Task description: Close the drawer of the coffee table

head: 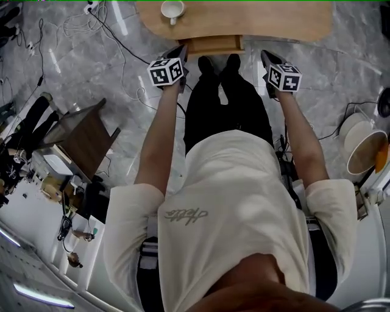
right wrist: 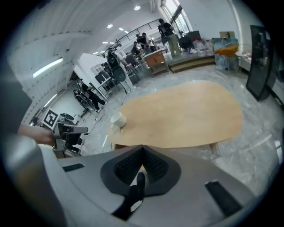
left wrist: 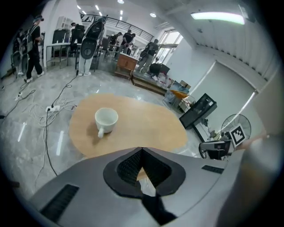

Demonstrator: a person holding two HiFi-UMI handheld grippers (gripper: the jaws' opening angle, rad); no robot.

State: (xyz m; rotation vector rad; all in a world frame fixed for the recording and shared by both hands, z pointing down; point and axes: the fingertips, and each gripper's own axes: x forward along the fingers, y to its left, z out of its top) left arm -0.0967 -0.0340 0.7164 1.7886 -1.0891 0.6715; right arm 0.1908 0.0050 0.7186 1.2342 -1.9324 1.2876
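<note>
Both pressed together and empty, my left gripper (head: 181,53) and right gripper (head: 266,58) flank the open drawer (head: 214,44); a white cup (head: 172,9) sits on the surface (head: 274,21) beyond my left gripper.

Matt wooden coffee table (head: 274,24), glossy marble floor (head: 329,67)
</note>
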